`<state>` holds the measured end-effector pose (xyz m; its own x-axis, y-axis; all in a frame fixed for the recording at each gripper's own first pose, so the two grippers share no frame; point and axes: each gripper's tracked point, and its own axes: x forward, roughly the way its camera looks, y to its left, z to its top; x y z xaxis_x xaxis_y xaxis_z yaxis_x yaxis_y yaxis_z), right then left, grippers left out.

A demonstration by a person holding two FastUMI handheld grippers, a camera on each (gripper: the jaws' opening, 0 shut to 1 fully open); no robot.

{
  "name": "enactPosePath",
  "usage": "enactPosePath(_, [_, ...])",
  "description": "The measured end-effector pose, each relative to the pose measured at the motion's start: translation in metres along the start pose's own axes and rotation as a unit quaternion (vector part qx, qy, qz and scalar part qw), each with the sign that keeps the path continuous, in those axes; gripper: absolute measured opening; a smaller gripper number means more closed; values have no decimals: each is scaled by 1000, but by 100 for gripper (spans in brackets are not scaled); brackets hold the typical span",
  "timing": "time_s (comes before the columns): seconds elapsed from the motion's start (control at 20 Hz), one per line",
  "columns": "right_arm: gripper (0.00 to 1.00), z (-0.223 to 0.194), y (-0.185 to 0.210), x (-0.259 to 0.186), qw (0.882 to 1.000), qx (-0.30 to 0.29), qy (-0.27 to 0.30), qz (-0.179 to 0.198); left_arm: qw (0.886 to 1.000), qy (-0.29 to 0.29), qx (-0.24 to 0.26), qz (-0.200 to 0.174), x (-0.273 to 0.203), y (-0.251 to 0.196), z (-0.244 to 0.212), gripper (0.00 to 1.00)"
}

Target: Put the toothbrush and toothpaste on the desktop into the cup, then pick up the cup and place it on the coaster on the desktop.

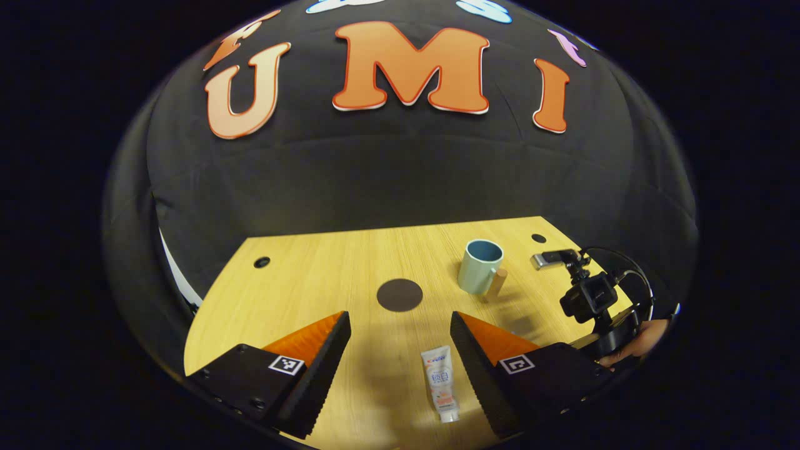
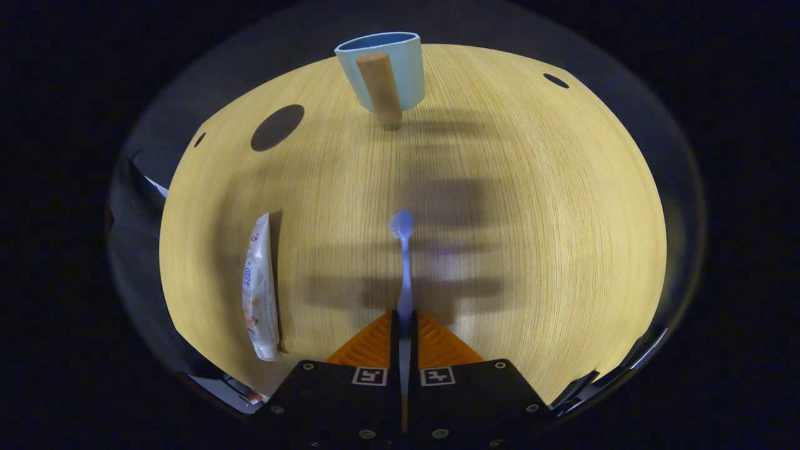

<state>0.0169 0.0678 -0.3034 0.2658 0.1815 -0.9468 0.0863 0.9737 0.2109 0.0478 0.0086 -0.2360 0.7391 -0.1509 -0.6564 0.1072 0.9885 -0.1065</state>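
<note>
Gripping the toothbrush [image 2: 404, 262] by its handle, the right gripper [image 2: 400, 322] has both orange fingers pressed together on it, and the pale blue brush runs straight ahead from the fingertips with its head farthest out, over the wooden desktop [image 2: 550, 219]. Well ahead of the brush head stands the cup [image 2: 409, 62], light blue and upright, with its wooden handle [image 2: 380, 87] turned toward this gripper. Off to the left of the fingers the toothpaste [image 2: 259, 287] lies flat on the wood, cap end nearest the gripper. Ahead and to the left, well apart from the cup, lies the dark round coaster [image 2: 277, 127]

In the left gripper view the left gripper [image 1: 400, 340] hangs with its 2 fingers spread wide, nothing between the pads. The toothpaste [image 1: 440, 382] lies on the desktop [image 1: 300, 275] in the gap between them, nearer the right-hand finger and apart from both, cap toward the camera. Just beyond the fingertips lies the coaster [image 1: 399, 295]; farther ahead and to the right stands the cup [image 1: 480, 267], empty as far as its rim shows. At the far right a hand [image 1: 637, 344] holds the other gripper's rig, though its fingers cannot be made out from here
</note>
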Motion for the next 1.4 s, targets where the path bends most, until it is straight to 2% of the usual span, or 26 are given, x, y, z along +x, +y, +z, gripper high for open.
enactPosePath(0.1, [5, 5, -1, -7, 1000, 4, -13, 13, 999, 38, -13, -23, 16, -7, -28, 97])
enactPosePath(0.2, [5, 6, 1, -15, 999, 9, -17, 32, 995, 91, -24, -32, 34, -14, -61, 97])
enactPosePath(0.35, [5, 10, -5, -27, 998, 14, -31, 43, 984, 167, -45, -46, 55, -17, -106, 98])
enactPosePath(0.6, [5, 14, -21, -47, 997, 16, -60, 45, 963, 258, -64, -38, 89, -10, -161, 97])
enactPosePath(0.8, [5, 17, -31, -63, 996, 12, -80, 43, 947, 313, -58, -34, 106, -13, -192, 96])
enactPosePath(0.85, [5, 17, -32, -67, 995, 13, -84, 47, 943, 326, -55, -33, 108, -16, -198, 92])
enactPosePath(0.9, [5, 18, -33, -71, 995, 15, -89, 52, 939, 338, -51, -30, 109, -17, -204, 96])
enactPosePath(1.0, [5, 18, -36, -76, 994, 16, -96, 53, 934, 353, -44, -26, 111, -19, -213, 96])
enactPosePath(1.15, [5, 20, -42, -81, 993, 17, -103, 48, 928, 371, -36, -22, 108, -23, -217, 89])
enactPosePath(1.2, [5, 19, -42, -82, 993, 18, -102, 49, 925, 379, -35, -17, 109, -21, -222, 74])
enactPosePath(1.25, [5, 19, -44, -82, 993, 19, -103, 47, 921, 386, -47, -19, 108, -22, -223, 64])
enactPosePath(1.3, [5, 18, -44, -81, 993, 19, -102, 48, 921, 384, -56, -20, 111, -23, -221, 41])
enactPosePath(1.35, [5, 20, -45, -80, 994, 20, -102, 46, 920, 387, -56, -23, 113, -23, -219, 40])
enactPosePath(1.4, [5, 18, -45, -81, 994, 19, -101, 48, 920, 387, -55, -27, 116, -23, -216, 35])
